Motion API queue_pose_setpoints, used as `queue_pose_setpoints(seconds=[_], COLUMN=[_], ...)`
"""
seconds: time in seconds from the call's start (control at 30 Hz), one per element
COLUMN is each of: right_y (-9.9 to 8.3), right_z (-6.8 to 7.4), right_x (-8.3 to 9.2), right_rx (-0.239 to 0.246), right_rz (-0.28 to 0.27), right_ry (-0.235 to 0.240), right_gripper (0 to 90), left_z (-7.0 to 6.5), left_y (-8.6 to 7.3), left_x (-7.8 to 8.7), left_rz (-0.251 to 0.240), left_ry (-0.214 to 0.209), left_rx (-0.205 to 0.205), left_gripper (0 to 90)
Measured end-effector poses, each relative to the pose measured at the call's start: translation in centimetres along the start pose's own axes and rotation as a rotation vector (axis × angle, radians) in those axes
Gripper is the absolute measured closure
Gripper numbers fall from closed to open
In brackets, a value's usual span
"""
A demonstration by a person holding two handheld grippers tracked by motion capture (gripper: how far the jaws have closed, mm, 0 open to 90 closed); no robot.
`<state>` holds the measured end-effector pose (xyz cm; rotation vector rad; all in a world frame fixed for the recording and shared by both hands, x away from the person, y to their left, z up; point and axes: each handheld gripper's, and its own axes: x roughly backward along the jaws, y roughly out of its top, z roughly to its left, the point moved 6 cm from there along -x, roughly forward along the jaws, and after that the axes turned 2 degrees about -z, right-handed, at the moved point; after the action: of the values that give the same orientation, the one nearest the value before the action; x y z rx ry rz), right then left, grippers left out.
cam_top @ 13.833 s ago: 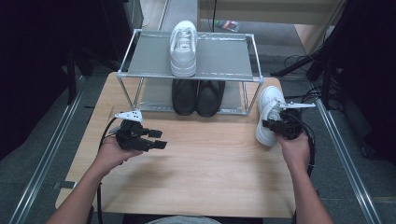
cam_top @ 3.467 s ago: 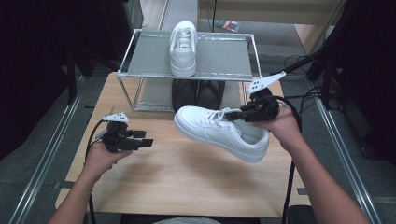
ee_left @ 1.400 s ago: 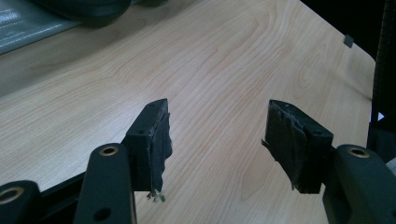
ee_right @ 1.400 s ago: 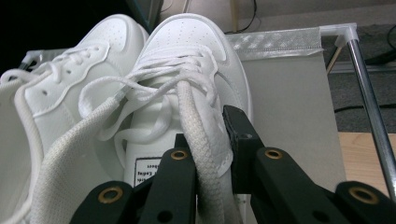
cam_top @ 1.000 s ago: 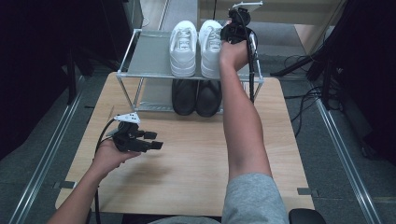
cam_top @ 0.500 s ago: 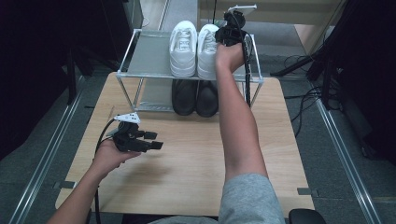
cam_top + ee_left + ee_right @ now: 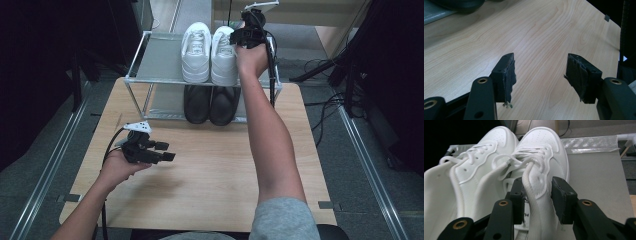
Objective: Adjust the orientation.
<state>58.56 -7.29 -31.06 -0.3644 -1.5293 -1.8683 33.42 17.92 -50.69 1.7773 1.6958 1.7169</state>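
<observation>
The right claw point(image 7: 536, 200) is up at the top shelf point(image 7: 160, 62) of a metal-framed rack, its two black jaws straddling the padded collar of the right white sneaker point(image 7: 541, 160). The jaws have just been opening: the ridged collar stands between the pads, close against the left one, with a gap showing at the right one. The sneaker is smooth white leather with a perforated rounded toe and thick woven laces, and it points away from the claw. Just left of the claw sits the left white sneaker point(image 7: 474, 170), of the same make, the two side by side and touching on the flat grey shelf. Below the claw, on the rack's lower level, a pair of glossy black shoes point(image 7: 210, 102) stands with toes toward the person.

The left claw point(image 7: 165, 152) hovers low over the pale wood-grain surface point(image 7: 544, 32), well apart from the rack. Its jaws stand wide apart with nothing between them, and the rubbery pads point(image 7: 510, 77) look worn and frayed at the edges.
</observation>
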Motion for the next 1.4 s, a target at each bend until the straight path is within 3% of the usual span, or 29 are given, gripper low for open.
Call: queue_pose_setpoints(seconds=[0.3, 0.47, 0.5, 0.6, 0.77, 0.8, 0.87, 0.97, 1.2, 1.3, 1.4], right_y=[0.0, -0.4, -0.7, -1.1, -2.8, -3.6, -4.0, -5.6, -8.1, -9.4, -10.8], right_z=[-0.6, -1.0, -1.2, -1.4, -2.0, -2.1, -2.1, -2.4, -3.1, -3.1, -2.9], right_x=[4.3, 5.6, 6.3, 6.6, 7.4, 7.8, 7.9, 8.4, 9.1, 9.4, 9.5], right_rx=[0.039, 0.047, 0.075, 0.088, 0.112, 0.117, 0.120, 0.181, 0.220, 0.228, 0.271], right_rz=[-0.015, -0.019, -0.036, -0.033, -0.037, -0.046, -0.050, -0.056, -0.055, -0.053, -0.066], right_ry=[0.090, 0.137, 0.138, 0.146, 0.203, 0.259, 0.271, 0.285, 0.315, 0.356, 0.380], right_gripper=[66.9, 67.9, 68.1, 67.7, 65.0, 64.4, 64.4, 64.5, 61.7, 58.6, 56.4], left_z=[0.1, 0.1, 0.1, 0.2, 0.4, 0.4, 0.4, 0.5, 0.6, 0.9, 1.0], left_y=[0.2, 0.3, 0.4, 0.4, 0.5, 0.6, 0.6, 0.7, 0.6, 0.5, 0.5], left_x=[-0.2, -0.3, -0.2, -0.3, -0.5, -0.5, -0.5, -0.5, -0.4, -0.2, -0.2], left_rz=[0.000, 0.006, 0.000, 0.005, 0.009, 0.010, 0.006, 0.004, 0.008, 0.002, 0.002], left_ry=[-0.001, -0.001, -0.004, -0.006, -0.003, -0.004, 0.004, 0.005, 0.010, 0.013, 0.015], left_rx=[-0.001, -0.002, 0.000, -0.001, -0.005, -0.004, -0.003, -0.003, -0.007, 0.003, 0.008], left_gripper=[40.6, 40.6, 40.5, 40.5, 40.4, 40.3, 40.3, 40.3, 40.2, 40.2, 40.1])
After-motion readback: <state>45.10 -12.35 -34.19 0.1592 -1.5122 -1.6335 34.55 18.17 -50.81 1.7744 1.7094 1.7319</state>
